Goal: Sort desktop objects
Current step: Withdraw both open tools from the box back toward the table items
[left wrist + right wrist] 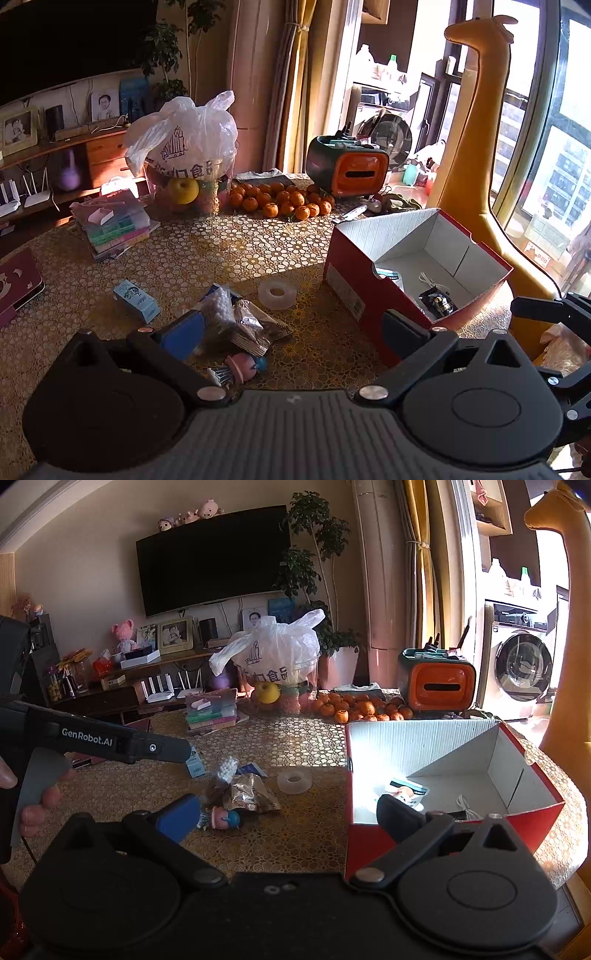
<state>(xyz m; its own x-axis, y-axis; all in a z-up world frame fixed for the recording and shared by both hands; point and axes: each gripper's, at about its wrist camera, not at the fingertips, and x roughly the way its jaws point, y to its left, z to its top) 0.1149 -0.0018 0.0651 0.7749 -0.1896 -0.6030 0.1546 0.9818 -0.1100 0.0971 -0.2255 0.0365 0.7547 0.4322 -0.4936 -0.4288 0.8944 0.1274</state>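
Both grippers hovered over the table [221, 236] with jaws spread wide and nothing between them: the left gripper [291, 332] above the clutter, the right gripper [288, 819] straddling the near corner of the box [369, 845]. The loose things waiting to be sorted lay in a tight heap just left of the box: a foil packet [251, 325], a bag of white beads [218, 306], a pink toy [245, 365], a small blue carton [136, 299] a little apart, and a tape roll [277, 293] between heap and box. The main risk, as I judged it, was the crowding. The packet, beads and toy touched or overlapped, so closing on one could drag or scatter its neighbours, and the slick foil might slip out of the pads. The clear tape roll lay flat and low, so fingers could skate over it and push it rather than lift it. The right gripper's far finger [399, 819] sat over the box wall, and a careless sweep could knock the box askew. The two grippers were also near each other, so they could clash over the heap. The red box, white inside, stood open and already held a white-and-teal packet [406, 790], a white cord [465, 806] and a dark packet [439, 302], with bare floor toward its far end.
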